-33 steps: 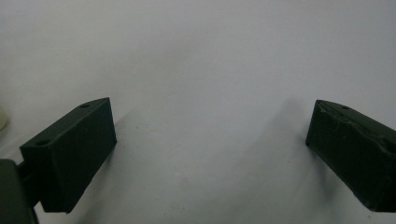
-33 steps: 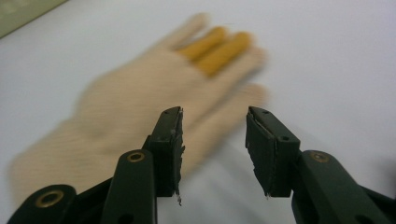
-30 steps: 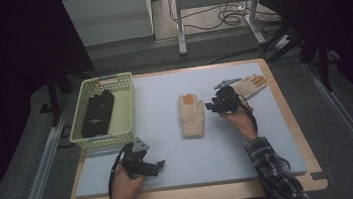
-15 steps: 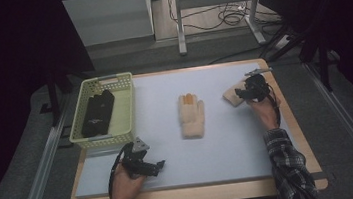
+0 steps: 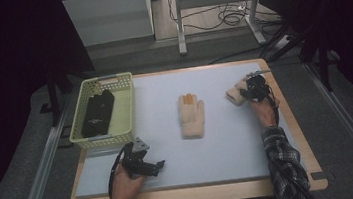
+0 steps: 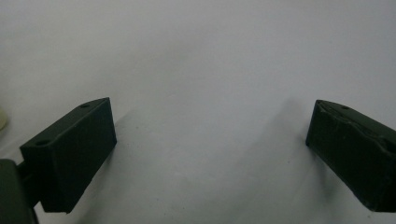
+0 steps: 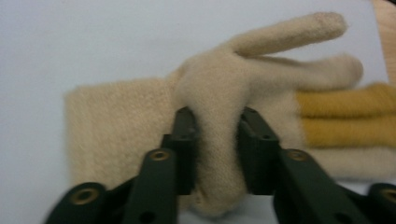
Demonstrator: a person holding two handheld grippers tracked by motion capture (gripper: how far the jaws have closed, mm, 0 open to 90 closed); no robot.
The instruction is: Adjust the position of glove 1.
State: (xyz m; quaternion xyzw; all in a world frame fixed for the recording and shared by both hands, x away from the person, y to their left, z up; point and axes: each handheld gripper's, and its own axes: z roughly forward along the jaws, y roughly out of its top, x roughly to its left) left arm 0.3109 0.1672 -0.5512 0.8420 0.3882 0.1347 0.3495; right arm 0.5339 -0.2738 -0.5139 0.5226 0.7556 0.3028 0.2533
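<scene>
the right claw (image 7: 218, 140) has just closed, pinching a fold of the beige glove (image 7: 219, 93) lying on the pale desk (image 7: 93, 42).

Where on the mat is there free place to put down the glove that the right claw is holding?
Free: the wide strip of mat between the middle beige glove and the front edge, right of the left claw. Also free is the patch between basket and middle glove. Crowded: the right edge, where the right claw pinches the held glove.
</scene>
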